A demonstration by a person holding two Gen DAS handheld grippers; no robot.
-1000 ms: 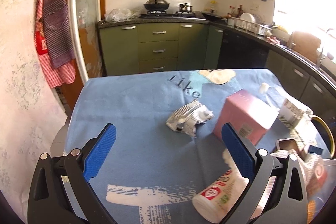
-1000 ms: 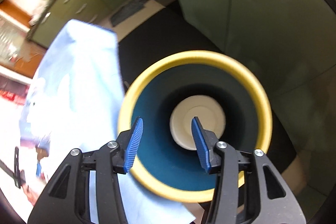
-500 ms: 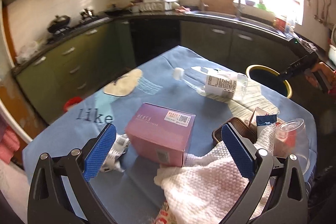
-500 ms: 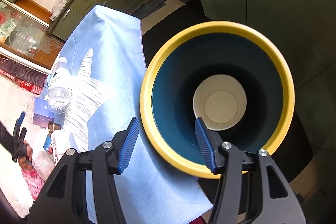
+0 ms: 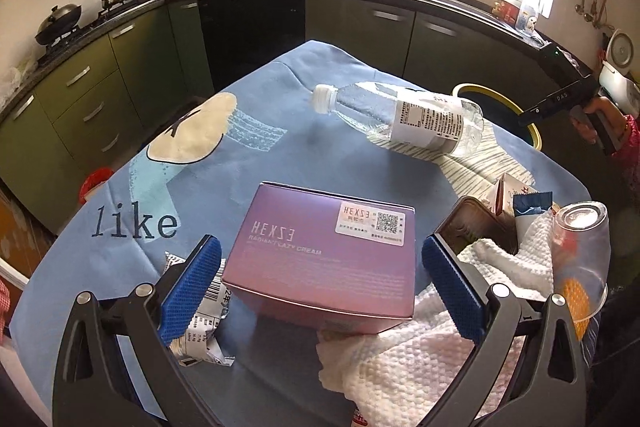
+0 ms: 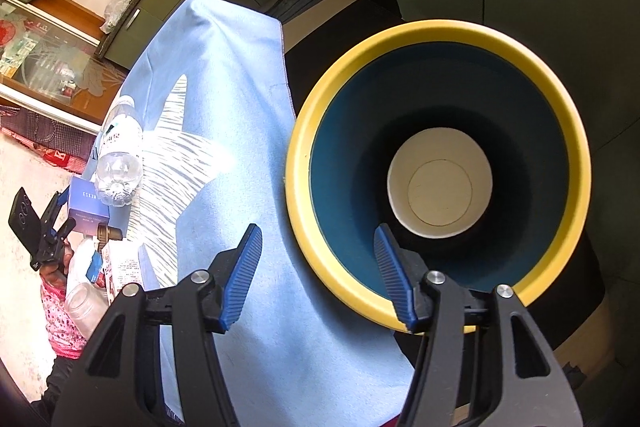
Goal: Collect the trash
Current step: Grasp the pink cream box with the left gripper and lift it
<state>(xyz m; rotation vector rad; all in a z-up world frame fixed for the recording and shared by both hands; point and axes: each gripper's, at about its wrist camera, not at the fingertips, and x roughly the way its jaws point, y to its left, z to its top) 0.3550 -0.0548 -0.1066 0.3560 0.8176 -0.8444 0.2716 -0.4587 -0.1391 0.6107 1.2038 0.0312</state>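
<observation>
Left wrist view: we see the left gripper wide open, straddling the pink box on the desk, pads clear. Right gripper half open, empty, over the bin rim; paper cup inside at 1 o'clock.

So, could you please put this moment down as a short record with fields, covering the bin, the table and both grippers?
bin: yellow-rimmed blue bin beside the table, a white paper cup at its bottom
table: blue cloth with a lying clear plastic bottle, pink cardboard box, crumpled wrapper, white towel
left gripper: open, box between its jaws, untouched
right gripper: open, empty, above the bin's rim
</observation>
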